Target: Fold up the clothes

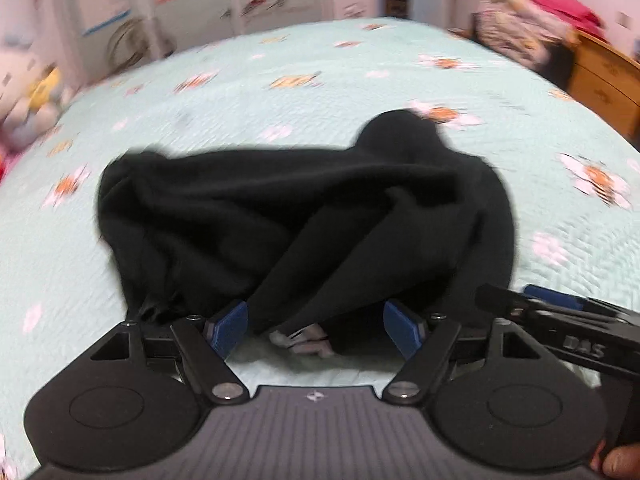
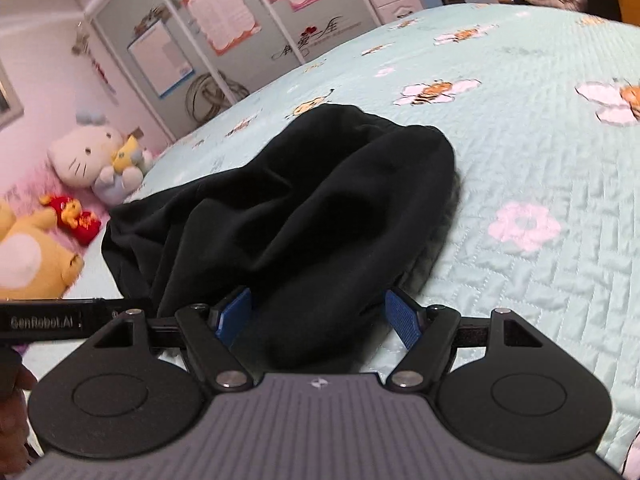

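Two wrist fisheyes, each mounted behind its own jaws, looking forward and down along the fingers. Left cam sits close over the near edge of the black garment (image 1: 304,216) on the bed quilt (image 1: 280,80), facing the far wardrobe wall; frame is motion-blurred. Right gripper (image 1: 560,312) pokes in at its right edge. Right cam is equally close, rolled so the bed slopes, facing far-left toward the plush toys (image 2: 96,160). Both views share the garment, quilt and wardrobe doors (image 2: 224,28).
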`<move>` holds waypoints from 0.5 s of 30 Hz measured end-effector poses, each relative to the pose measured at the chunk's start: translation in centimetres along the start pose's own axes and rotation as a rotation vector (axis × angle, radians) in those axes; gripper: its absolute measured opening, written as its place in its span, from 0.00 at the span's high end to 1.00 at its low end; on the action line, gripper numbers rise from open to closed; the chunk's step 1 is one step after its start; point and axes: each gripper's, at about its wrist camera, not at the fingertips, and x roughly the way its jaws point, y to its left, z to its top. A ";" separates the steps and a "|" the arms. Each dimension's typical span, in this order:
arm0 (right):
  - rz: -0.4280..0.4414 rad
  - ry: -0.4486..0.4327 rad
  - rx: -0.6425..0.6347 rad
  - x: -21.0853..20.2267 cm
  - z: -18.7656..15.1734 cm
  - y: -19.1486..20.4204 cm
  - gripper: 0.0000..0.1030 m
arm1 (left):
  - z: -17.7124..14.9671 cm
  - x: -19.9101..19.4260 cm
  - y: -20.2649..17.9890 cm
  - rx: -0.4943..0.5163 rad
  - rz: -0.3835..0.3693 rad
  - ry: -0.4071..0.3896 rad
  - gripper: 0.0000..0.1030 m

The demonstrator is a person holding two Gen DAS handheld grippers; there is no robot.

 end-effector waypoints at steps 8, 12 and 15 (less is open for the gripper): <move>-0.018 -0.008 0.076 -0.3 -1.0 -2.5 0.28 | 2.1 3.2 -3.5 0.139 0.008 -0.052 0.23; -0.034 -0.016 0.094 -0.8 -1.1 -3.3 0.28 | 2.4 5.7 -4.7 0.201 0.016 -0.046 0.25; -0.046 -0.022 0.103 -1.1 -1.2 -3.6 0.28 | 2.5 6.5 -4.6 0.186 0.020 -0.023 0.67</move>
